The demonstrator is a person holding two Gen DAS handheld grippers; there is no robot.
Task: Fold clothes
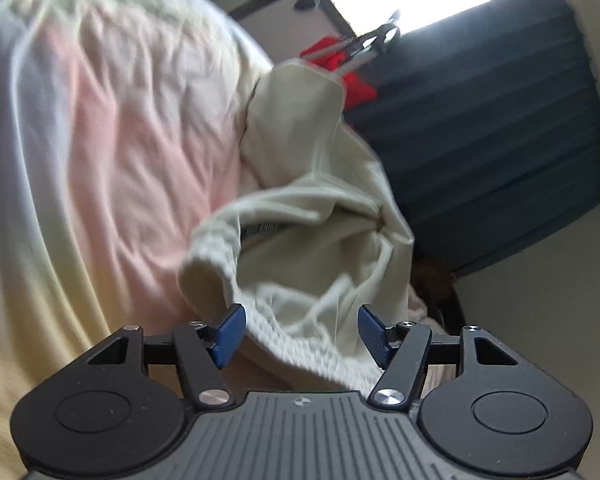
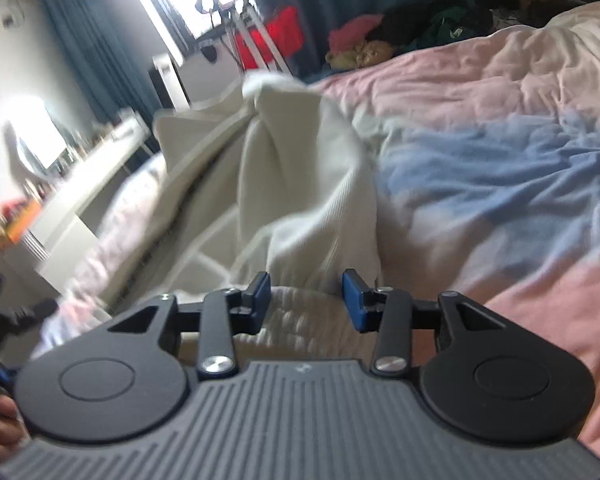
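Observation:
A cream-white garment with a ribbed hem lies bunched on the bed. In the left wrist view the garment (image 1: pixel 312 240) spreads just ahead of my left gripper (image 1: pixel 301 334), whose jaws stand wide open with the ribbed hem (image 1: pixel 296 344) lying between them, not pinched. In the right wrist view the same garment (image 2: pixel 300 184) rises in a heap in front of my right gripper (image 2: pixel 306 302), whose jaws are also open with the ribbed edge (image 2: pixel 300 320) between them. Both views are motion-blurred.
The bed is covered by a crumpled quilt in pink, blue and white (image 2: pixel 500 168), also in the left wrist view (image 1: pixel 100 140). Blue curtains (image 1: pixel 500 120), a bright window, a red item on a stand (image 2: pixel 276 36), a clothes pile (image 2: pixel 400 36) and a white desk (image 2: pixel 84 184) surround the bed.

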